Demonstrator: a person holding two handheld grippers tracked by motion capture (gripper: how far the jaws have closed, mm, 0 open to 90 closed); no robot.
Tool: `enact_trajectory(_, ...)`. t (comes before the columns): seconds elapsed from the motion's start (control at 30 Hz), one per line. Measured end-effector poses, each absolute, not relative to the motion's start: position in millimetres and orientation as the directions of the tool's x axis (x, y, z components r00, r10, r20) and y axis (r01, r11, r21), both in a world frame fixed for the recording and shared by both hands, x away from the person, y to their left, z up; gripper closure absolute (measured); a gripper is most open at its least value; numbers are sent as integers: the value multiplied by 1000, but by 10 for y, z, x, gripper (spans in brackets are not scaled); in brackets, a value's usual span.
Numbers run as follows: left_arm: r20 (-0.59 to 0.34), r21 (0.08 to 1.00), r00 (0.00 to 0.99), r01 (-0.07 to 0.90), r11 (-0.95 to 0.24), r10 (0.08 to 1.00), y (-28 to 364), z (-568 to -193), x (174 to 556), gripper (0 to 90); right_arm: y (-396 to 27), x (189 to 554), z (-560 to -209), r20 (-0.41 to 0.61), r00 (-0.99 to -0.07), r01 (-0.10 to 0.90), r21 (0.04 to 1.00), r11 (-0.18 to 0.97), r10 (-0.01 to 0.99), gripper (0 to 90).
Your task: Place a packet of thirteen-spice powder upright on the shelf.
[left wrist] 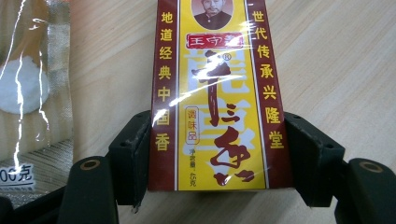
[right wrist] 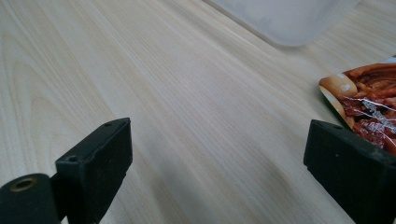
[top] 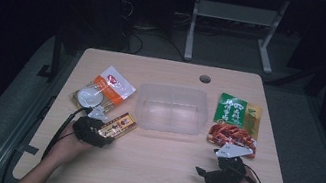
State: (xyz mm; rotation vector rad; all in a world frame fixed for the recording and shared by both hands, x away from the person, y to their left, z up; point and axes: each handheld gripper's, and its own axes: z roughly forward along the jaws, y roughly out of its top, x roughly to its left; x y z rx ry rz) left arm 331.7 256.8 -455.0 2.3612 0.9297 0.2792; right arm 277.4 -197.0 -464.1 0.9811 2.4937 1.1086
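Observation:
A yellow and dark-red seasoning box (left wrist: 217, 93) lies flat on the wooden table (top: 162, 167), left of centre (top: 118, 125). My left gripper (left wrist: 217, 154) is shut on it, one black pad against each long side near its close end; in the high view the left gripper (top: 108, 131) sits just below-left of the box. My right gripper (right wrist: 217, 154) stands open over bare wood with nothing between its jaws. In the high view the right gripper (top: 212, 170) rests at the lower right, just below a red meat packet (top: 232, 135).
A clear plastic container (top: 171, 108) stands in the middle of the table. An orange-and-white packet (top: 102, 92) lies at the left, beside the box. A green packet (top: 237, 111) lies above the meat packet. A cable hole (top: 205, 78) is near the far edge.

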Motion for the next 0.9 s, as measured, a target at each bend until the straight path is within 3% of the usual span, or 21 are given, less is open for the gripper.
enact_trajectory(0.1,-19,601,742,544,-586,670,2637,-4507,3328,319,-1982,2790,-4636,79,-764,485,725,489,640,134)
enact_trajectory(0.4,-69,633,750,543,-553,658,2752,-4429,3307,319,-1977,2774,-4619,75,-772,477,724,497,632,121)
enact_trajectory(0.57,-106,660,775,523,-539,623,2774,-4343,3269,319,-1987,2769,-4599,82,-788,466,726,505,610,110)
enact_trajectory(0.63,-103,668,797,498,-552,595,2749,-4298,3233,319,-2016,2785,-4562,135,-777,502,722,476,615,117)
enact_trajectory(0.9,-108,680,856,434,-591,505,2632,-4220,3133,319,-1991,2763,-4552,116,-801,479,712,514,587,138)
